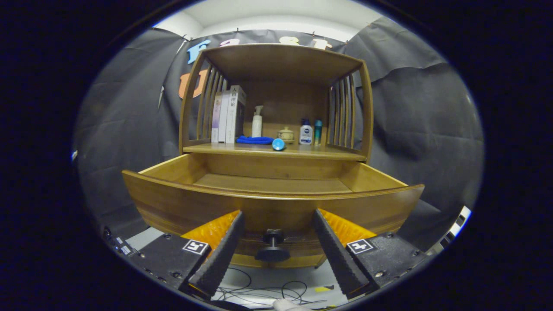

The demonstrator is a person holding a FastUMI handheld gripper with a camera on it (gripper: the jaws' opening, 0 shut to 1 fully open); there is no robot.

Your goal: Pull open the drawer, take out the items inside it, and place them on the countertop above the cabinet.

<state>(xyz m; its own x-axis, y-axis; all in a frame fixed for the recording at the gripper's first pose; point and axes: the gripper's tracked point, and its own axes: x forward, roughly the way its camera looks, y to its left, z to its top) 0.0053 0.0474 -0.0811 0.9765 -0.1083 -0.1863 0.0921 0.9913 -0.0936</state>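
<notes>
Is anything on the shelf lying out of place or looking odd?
Yes: a blue cylinder lies tipped over at the countertop's front edge, beside a blue cord, while the bottles stand upright. The open gripper straddles the drawer knob.

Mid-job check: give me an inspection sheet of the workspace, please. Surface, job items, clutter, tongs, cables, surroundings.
Surface: wooden countertop above the drawer, partly bare at the front.
Job's things: drawer pulled open; the visible part of its floor is bare. Blue roll and blue coil lie on the countertop.
Clutter: books, pump bottle, small jar, two bottles at the back.
Tongs: open, either side of the knob, not touching it.
Cables: loose wires on the floor below.
Surroundings: black cloth wall.
</notes>
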